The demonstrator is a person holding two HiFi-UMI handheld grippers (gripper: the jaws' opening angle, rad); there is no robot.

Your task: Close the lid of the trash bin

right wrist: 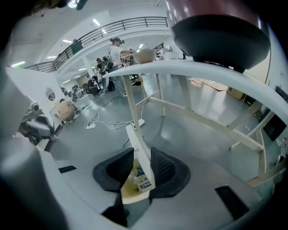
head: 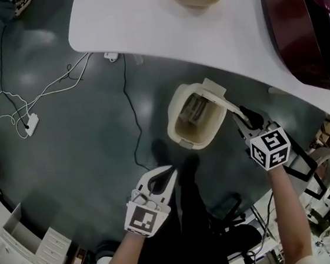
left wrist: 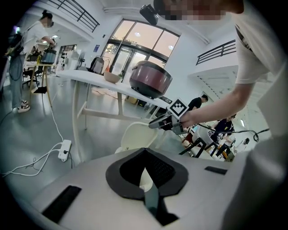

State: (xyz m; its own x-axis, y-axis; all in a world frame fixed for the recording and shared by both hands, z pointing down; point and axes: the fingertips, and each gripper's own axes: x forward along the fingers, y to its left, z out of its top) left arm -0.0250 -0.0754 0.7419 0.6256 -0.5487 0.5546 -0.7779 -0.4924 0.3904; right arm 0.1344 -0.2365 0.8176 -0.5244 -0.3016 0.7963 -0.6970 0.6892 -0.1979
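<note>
Cream plastic trash bin (head: pixel 192 125) on the grey floor (head: pixel 88 131), its upright cream lid (head: pixel 215 95) at 2 o'clock between the released right tongs (head: pixel 241 114). The left tongs (head: pixel 168 173) are clenched and empty. Push the lid's top edge steadily toward 8 o'clock.

Head view's dim, floor (head: pixel 68 163) catching soft ceiling glare; gripper views brighter, window (left wrist: pixel 137 40) glowing warm, fisheye edges bending, corners black.
</note>
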